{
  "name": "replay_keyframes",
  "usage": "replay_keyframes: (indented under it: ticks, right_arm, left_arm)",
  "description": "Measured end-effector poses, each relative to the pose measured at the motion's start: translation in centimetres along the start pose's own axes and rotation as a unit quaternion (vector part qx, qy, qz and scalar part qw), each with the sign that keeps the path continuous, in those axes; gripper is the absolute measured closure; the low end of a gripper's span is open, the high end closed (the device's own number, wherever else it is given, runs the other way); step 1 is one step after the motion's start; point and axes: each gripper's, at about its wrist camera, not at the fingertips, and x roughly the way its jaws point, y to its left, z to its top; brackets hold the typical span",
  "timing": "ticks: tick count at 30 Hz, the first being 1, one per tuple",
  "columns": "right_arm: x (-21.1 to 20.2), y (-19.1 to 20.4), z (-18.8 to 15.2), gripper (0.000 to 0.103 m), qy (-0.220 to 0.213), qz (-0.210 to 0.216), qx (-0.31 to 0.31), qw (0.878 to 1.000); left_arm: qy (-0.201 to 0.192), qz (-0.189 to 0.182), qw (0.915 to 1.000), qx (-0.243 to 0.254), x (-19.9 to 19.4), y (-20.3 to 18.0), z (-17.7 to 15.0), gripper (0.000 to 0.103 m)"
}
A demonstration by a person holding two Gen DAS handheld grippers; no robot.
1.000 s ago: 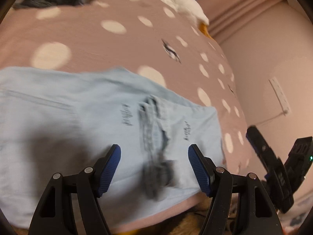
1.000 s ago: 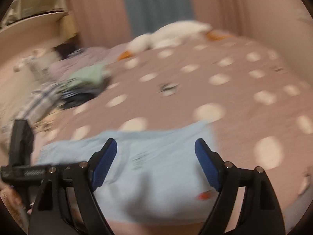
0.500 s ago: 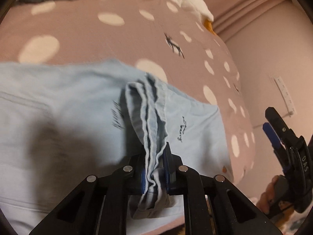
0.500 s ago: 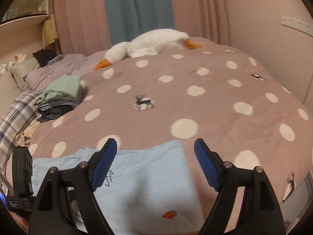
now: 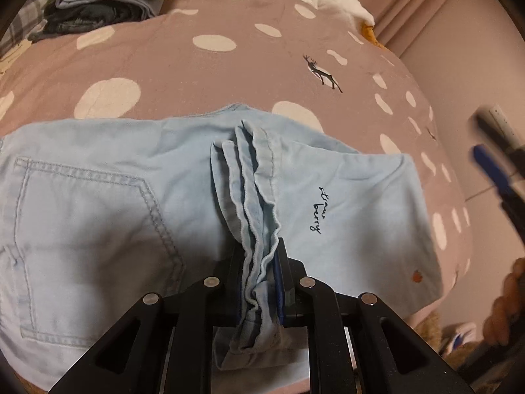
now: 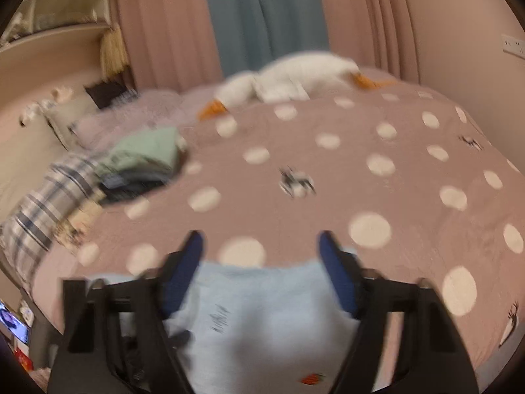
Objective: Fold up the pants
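Note:
Light blue denim pants lie flat on the pink dotted bedspread, back pocket to the left and small dark script to the right. My left gripper is shut on a bunched ridge of the pants' fabric near the bed's front edge. In the blurred right wrist view, my right gripper hovers over the pants' far edge. Its jaws are closing, with the cloth lying between and below them and the pads not pressing on it. It also shows blurred at the right of the left wrist view.
A stack of folded clothes sits at the back left of the bed, beside a plaid blanket. A white goose plush lies at the head. Curtains hang behind, and a wall runs along the right. A person's hand shows at right.
My left gripper went from open over the pants to shut on a gathered ridge of cloth. My right gripper's fingers have come closer together, and it slid sideways over the pants.

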Motion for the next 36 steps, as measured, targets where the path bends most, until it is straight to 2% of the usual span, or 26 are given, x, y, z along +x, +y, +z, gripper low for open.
replay_keyframes:
  ticks: [2,3,7,9,13,22,36]
  right_arm:
    - [2.0,-2.6,-1.4,0.075,0.049,-0.019,0.016,0.999]
    - [2.8,-3.8,-2.2,0.077,0.066,-0.032,0.023,0.997]
    - [4.7,-7.1,-4.8,0.075,0.113,-0.075,0.036,0.99]
    - [5.2,-8.2,-6.0,0.074,0.132,-0.064,0.044,0.988]
    - [3.9,-8.4,-7.6,0.076,0.126,-0.05,0.026,0.99]
    - [1.2,-9.1,-10.1,0.076,0.131,-0.032,0.04,0.99]
    - [1.5,-9.0,-10.2,0.076,0.13,-0.038,0.046,0.99]
  left_arm:
    - [-0.002,0.006,1.0,0.002,-0.1,-0.2,-0.1,0.09]
    - [-0.002,0.009,0.9999,0.004,-0.1,-0.3,-0.1,0.09]
    - [-0.003,0.015,0.9998,0.009,0.1,-0.5,-0.1,0.09]
    - [-0.003,0.015,0.9999,0.008,0.1,-0.6,0.0,0.09]
    - [-0.002,0.02,0.9997,0.015,0.0,-0.9,-0.1,0.09]
    - [-0.003,0.019,0.9996,0.021,-0.5,-0.7,-1.2,0.089]
    - [-0.007,0.004,1.0,-0.003,-1.6,0.6,-2.2,0.086]
